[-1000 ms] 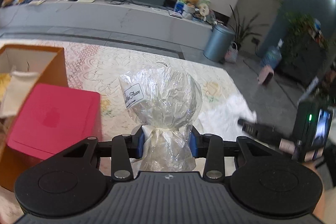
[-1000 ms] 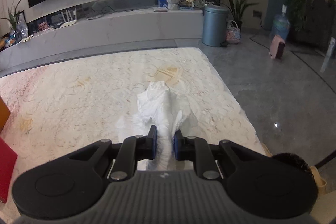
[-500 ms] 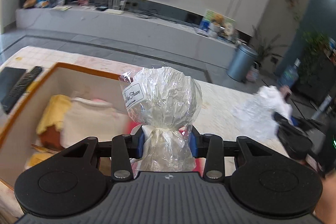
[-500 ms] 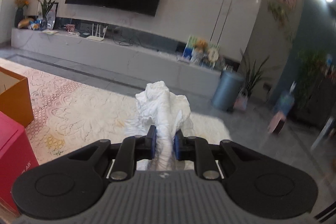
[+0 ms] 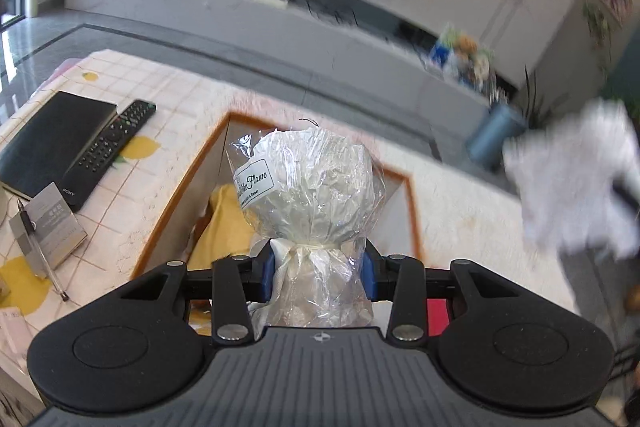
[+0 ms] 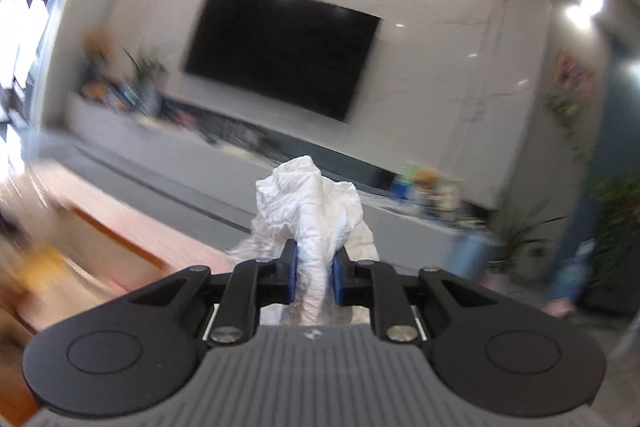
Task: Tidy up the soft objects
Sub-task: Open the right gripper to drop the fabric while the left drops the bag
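Note:
My left gripper (image 5: 318, 273) is shut on the tied neck of a clear plastic-wrapped bundle (image 5: 308, 183) with a white label, held over an open orange-rimmed box (image 5: 412, 211). Inside that box lies a yellow cloth (image 5: 226, 223). My right gripper (image 6: 313, 273) is shut on a crumpled white cloth (image 6: 310, 203), lifted high and pointing toward the wall. That white cloth (image 5: 576, 183) also shows blurred at the right of the left wrist view, beside the box. The box (image 6: 116, 227) appears blurred at the lower left of the right wrist view.
On the patterned tablecloth (image 5: 168, 99) left of the box lie a black remote (image 5: 108, 151), a black notebook (image 5: 52, 143), a grey booklet (image 5: 48, 231) and a pen (image 5: 40, 251). A red box (image 5: 436, 311) peeks behind the right finger. A wall screen (image 6: 280, 51) hangs over a long grey bench (image 5: 248, 15).
Both grippers swung left with their loads. The left one now hangs over the open box, with the remote and notebook in view. The right one rose and tilted up off the table toward the wall.

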`<state>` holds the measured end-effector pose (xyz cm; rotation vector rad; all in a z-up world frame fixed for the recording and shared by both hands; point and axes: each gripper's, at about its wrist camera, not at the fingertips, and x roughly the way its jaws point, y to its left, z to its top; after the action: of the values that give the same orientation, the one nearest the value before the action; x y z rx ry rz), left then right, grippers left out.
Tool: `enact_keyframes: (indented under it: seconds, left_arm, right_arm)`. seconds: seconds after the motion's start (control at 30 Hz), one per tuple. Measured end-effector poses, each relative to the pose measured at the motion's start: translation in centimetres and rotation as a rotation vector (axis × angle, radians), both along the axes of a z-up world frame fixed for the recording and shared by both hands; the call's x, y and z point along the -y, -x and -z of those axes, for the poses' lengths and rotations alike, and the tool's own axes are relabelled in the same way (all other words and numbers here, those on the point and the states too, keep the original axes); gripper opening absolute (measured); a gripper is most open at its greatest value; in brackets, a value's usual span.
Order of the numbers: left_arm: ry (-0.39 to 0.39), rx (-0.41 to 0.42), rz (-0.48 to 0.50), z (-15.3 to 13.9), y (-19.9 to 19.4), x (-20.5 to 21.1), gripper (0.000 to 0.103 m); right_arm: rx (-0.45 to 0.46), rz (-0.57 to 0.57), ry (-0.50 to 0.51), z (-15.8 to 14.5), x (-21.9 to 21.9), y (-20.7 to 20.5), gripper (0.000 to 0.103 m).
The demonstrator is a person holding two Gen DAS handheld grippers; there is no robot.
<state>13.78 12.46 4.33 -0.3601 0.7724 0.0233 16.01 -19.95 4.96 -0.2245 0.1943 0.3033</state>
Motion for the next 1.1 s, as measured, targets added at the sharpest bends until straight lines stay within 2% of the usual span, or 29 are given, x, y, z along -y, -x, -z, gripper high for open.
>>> enact_keyframes:
  seconds: [0.07,0.17,0.3,0.43,0.5,0.53,0.6,0.67,0.7,0.73,0.77,0.8,0.83,0.93,0.97,1.0,1.1]
  left_arm:
    - [-0.091,-0.053,0.071,1.0,-0.3,0.4,0.046]
    - [-0.095,-0.118,0.139,2.6,0.0,0.1,0.046]
    - [-0.223,-0.150,0.141,3.8,0.6,0.3,0.046]
    - [-0.285,-0.193,0.119,5.0,0.7,0.2,0.047]
    - [-0.326,-0.180,0.112,4.9,0.8,0.3,0.049]
    - [-0.330,-0.174,0.114,4.9,1.0,0.5,0.053]
    - [-0.327,-0.169,0.133,4.7,1.1,0.6,0.068]
    - [-0.339,-0.167,0.146,4.5,1.2,0.9,0.074]
    - [-0.349,-0.161,0.145,4.4,1.3,0.9,0.078]
    - [-0.355,-0.154,0.138,4.3,1.4,0.9,0.080]
    - [-0.355,-0.148,0.131,4.4,1.0,0.4,0.086]
    - [-0.350,-0.144,0.126,4.4,0.8,0.0,0.090]
    - [-0.337,-0.141,0.127,4.3,0.8,-0.2,0.090]
    - [-0.285,-0.135,0.113,3.7,0.7,-1.0,0.091]
    - [-0.273,-0.128,0.101,3.4,0.7,-1.2,0.091]
    - [-0.262,-0.125,0.092,3.1,0.8,-1.3,0.090]
    - [-0.244,-0.076,0.083,1.8,1.4,-1.6,0.088]
  right_arm:
    - [-0.052,-0.096,-0.075,-0.8,-2.2,-0.4,0.016]
    - [-0.163,-0.191,-0.104,-0.6,-6.1,-1.8,0.016]
    - [-0.307,-0.251,-0.039,2.0,-11.5,-3.9,0.016]
    - [-0.447,-0.208,0.082,5.8,-14.7,-6.2,0.016]
    - [-0.504,-0.195,0.122,7.5,-15.5,-7.2,0.016]
    - [-0.536,-0.199,0.140,8.3,-15.8,-7.5,0.016]
    - [-0.576,-0.207,0.171,9.7,-16.3,-7.8,0.016]
    - [-0.608,-0.205,0.218,10.7,-16.7,-8.1,0.019]
    - [-0.607,-0.192,0.237,11.0,-16.9,-8.1,0.020]
    - [-0.597,-0.175,0.250,11.1,-17.0,-8.1,0.027]
    - [-0.577,-0.154,0.251,11.0,-16.9,-7.8,0.043]
    - [-0.554,-0.133,0.241,10.9,-16.9,-7.7,0.053]
    - [-0.531,-0.121,0.222,10.5,-16.5,-7.4,0.068]
    - [-0.473,-0.114,0.149,8.9,-15.1,-5.8,0.077]
    - [-0.450,-0.098,0.135,8.5,-14.8,-5.1,0.088]
    - [-0.421,-0.070,0.131,7.9,-14.4,-4.3,0.091]
    - [-0.329,0.023,0.120,6.6,-13.2,-1.2,0.092]
